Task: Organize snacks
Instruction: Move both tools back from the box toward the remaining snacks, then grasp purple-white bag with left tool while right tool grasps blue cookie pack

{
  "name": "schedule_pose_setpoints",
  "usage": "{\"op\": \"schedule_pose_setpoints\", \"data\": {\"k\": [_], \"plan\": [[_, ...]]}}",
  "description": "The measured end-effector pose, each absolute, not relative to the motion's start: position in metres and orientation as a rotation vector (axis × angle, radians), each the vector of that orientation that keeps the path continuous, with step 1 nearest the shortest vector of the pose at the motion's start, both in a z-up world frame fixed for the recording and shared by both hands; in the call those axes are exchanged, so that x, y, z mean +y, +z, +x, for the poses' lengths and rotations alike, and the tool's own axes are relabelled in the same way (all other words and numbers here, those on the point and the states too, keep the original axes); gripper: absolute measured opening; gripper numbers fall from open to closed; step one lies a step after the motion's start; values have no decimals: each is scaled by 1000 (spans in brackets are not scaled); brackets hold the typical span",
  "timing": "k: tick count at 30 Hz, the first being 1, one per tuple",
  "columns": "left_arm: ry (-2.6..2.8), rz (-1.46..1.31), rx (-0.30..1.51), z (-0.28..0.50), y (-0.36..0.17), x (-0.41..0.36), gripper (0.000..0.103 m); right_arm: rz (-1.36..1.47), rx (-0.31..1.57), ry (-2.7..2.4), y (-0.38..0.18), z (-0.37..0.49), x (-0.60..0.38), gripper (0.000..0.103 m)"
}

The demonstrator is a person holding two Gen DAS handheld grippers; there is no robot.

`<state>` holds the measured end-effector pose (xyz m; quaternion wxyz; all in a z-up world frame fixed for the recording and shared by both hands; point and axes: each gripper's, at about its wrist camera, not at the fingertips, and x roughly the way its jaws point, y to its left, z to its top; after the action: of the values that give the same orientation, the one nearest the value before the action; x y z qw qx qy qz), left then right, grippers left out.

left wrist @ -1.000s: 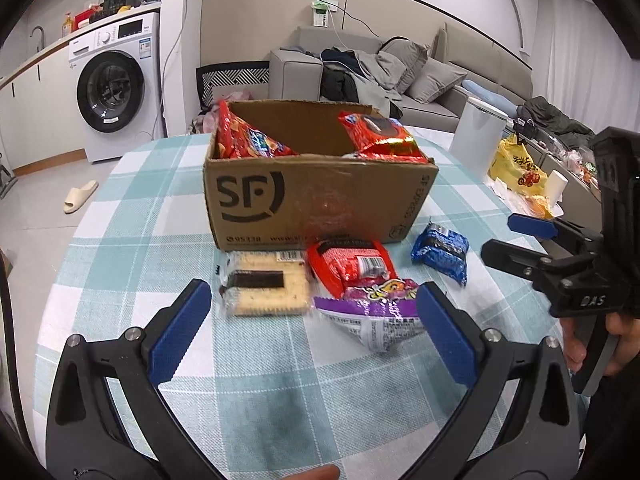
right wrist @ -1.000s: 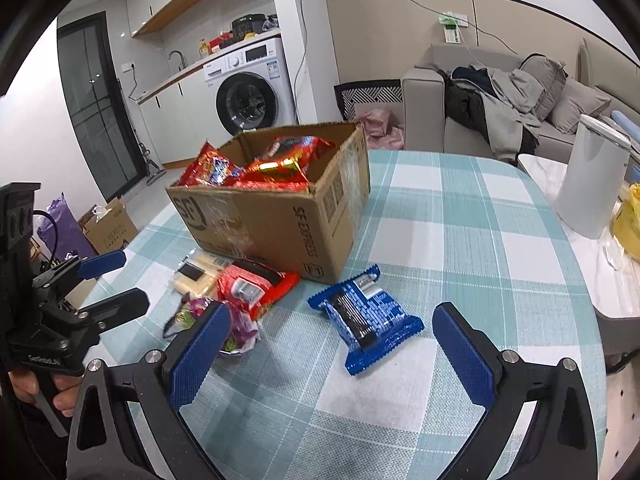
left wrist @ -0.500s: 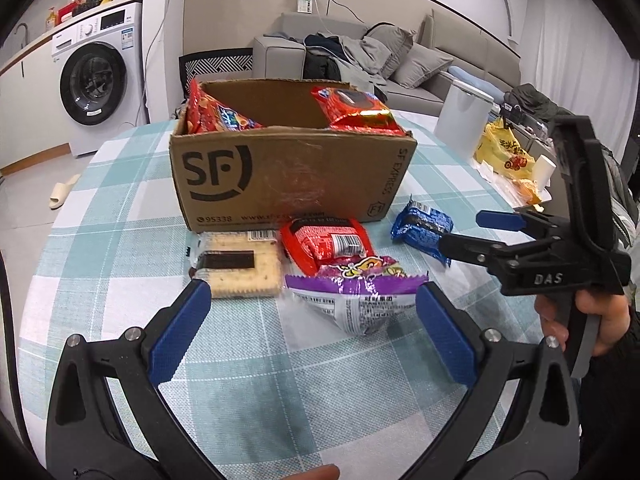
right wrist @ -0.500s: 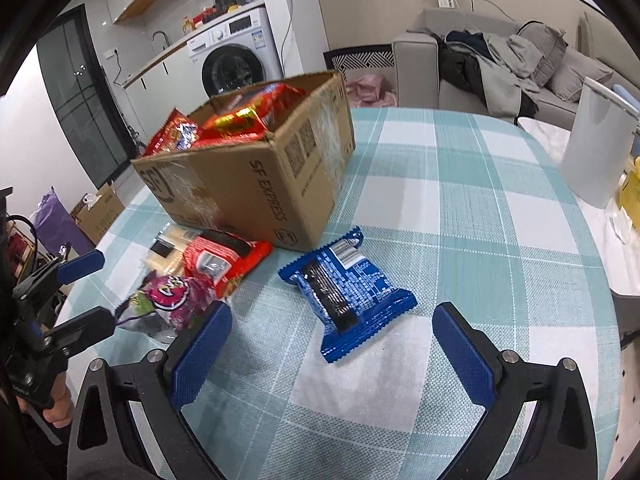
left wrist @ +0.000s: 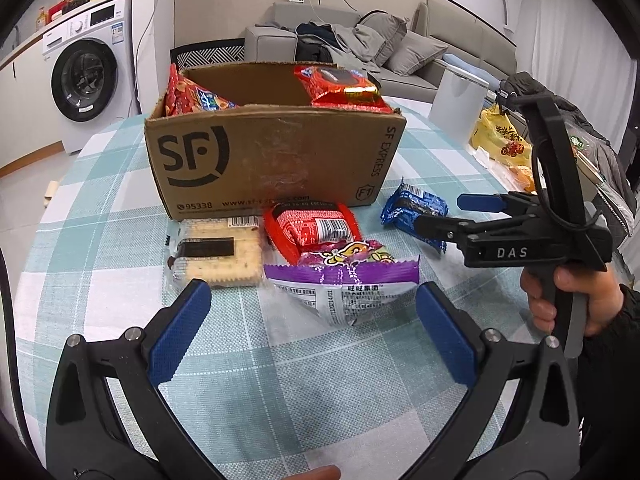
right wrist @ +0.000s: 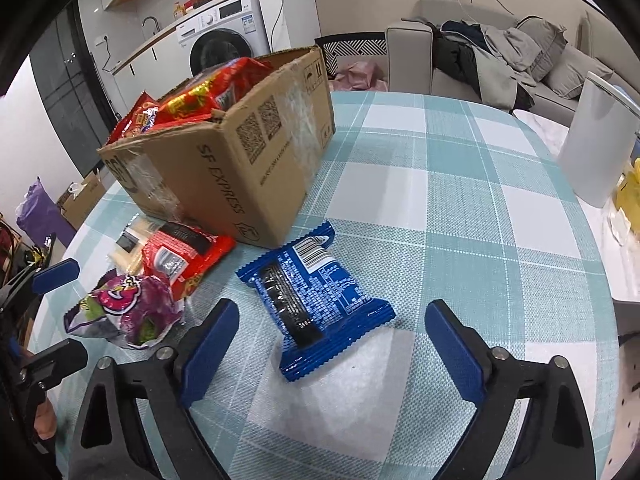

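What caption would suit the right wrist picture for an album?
Right claw, jaws closing, poised over a blue snack packet beside a cardboard box of snacks on a checked tablecloth.

Each camera looks forward and down along its own gripper, close over the table (left wrist: 100, 208). Both views share the box (left wrist: 276, 160) and loose packets (the right from farther right).

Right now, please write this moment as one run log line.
left gripper: open, before purple snack bag | right gripper: closing, blue snack packet between jaws, untouched | cardboard box: holds red bags
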<state>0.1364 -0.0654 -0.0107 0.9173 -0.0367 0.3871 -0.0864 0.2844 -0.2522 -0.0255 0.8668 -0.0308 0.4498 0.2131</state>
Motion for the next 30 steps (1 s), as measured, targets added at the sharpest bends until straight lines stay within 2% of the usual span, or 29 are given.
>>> {"op": "schedule_pose_setpoints", "data": {"k": [11, 14, 17, 19, 30], "plan": [[-183, -95, 826, 152, -23, -70, 101, -122, 955, 466, -35, 293, -243, 82], [-183, -100, 834, 157, -27, -70, 99, -141, 949, 470, -37, 294, -239, 79], [-179, -106, 839, 160, -29, -71, 92, -152, 944, 469, -38, 294, -237, 76], [-192, -115, 846, 162, -31, -71, 83, -161, 941, 465, -38, 295, -235, 74], [-222, -116, 855, 165, -37, -73, 46, -206, 930, 481, -39, 286, -230, 61]]}}
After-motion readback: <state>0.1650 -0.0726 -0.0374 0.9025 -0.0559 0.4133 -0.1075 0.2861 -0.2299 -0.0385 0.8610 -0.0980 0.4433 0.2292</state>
